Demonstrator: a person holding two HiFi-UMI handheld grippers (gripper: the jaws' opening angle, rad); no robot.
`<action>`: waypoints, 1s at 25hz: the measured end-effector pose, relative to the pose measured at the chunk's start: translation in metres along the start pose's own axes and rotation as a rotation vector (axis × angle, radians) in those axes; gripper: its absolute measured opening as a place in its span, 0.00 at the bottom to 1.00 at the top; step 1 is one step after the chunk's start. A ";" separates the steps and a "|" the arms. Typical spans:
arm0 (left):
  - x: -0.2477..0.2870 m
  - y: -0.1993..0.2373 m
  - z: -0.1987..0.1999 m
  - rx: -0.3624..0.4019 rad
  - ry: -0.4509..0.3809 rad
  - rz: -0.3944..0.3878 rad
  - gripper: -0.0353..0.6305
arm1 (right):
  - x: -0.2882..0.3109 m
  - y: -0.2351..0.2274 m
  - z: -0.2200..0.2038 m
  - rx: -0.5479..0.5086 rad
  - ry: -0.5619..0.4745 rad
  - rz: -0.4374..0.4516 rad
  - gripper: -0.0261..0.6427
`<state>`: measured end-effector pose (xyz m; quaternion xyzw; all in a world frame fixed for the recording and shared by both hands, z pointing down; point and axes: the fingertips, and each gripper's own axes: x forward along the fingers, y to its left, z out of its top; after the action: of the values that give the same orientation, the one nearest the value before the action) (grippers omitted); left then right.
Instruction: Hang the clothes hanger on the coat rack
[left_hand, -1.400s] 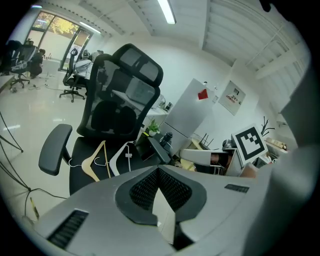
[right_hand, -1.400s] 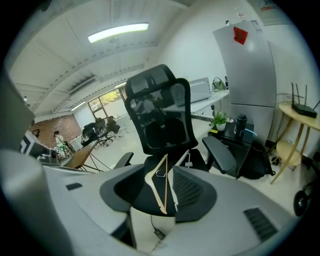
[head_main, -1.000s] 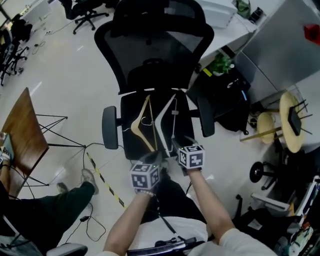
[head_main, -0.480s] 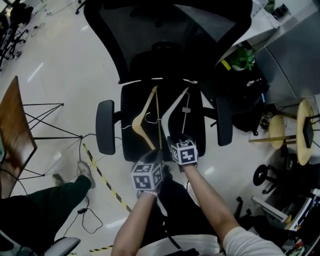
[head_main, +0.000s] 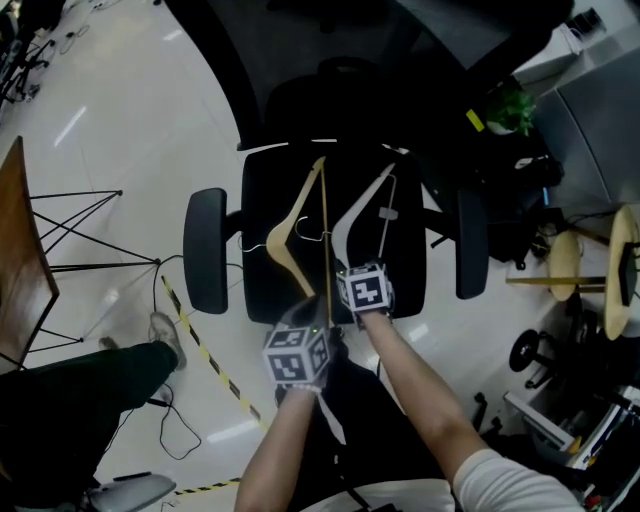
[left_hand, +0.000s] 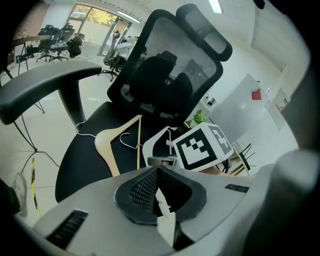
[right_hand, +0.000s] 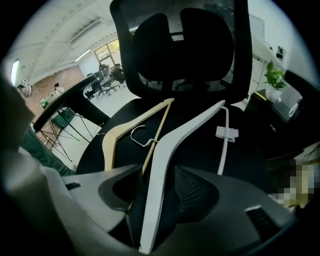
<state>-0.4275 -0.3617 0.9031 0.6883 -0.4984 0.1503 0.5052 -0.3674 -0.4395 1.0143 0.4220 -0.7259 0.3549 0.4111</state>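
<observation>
Two hangers lie on the black seat of an office chair (head_main: 400, 290): a wooden hanger (head_main: 290, 225) (right_hand: 125, 130) (left_hand: 112, 142) on the left and a white plastic hanger (head_main: 358, 205) (right_hand: 185, 130) (left_hand: 152, 145) on the right. My right gripper (head_main: 346, 266) (right_hand: 155, 195) is at the seat's front edge. It is open, and the white hanger's near arm runs between its fingers, with the wooden hanger's bar alongside. My left gripper (head_main: 315, 318) (left_hand: 157, 192) hangs just behind and left of it, shut, holding neither hanger. No coat rack shows.
The chair's armrests (head_main: 205, 250) (head_main: 470, 245) flank the seat and its tall mesh back (right_hand: 180, 45) rises beyond. A seated person's leg (head_main: 80, 380) and a wooden table (head_main: 20, 260) are at the left, cables and striped tape (head_main: 205, 355) are on the floor, and stools (head_main: 620, 270) stand at the right.
Both grippers have moved forward toward the chair seat. The right one now reaches the white hanger's near end. The hangers have not moved.
</observation>
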 end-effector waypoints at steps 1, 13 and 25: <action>0.002 0.001 -0.001 -0.006 -0.001 0.002 0.05 | 0.005 0.000 -0.001 -0.005 0.008 -0.004 0.39; 0.012 0.014 -0.008 -0.046 -0.008 0.013 0.05 | 0.042 0.002 -0.015 -0.053 0.123 -0.046 0.38; -0.006 0.018 -0.012 -0.057 -0.010 0.018 0.05 | 0.042 -0.007 -0.013 0.033 0.101 -0.061 0.27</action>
<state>-0.4416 -0.3479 0.9138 0.6698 -0.5112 0.1371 0.5209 -0.3698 -0.4450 1.0582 0.4323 -0.6851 0.3751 0.4507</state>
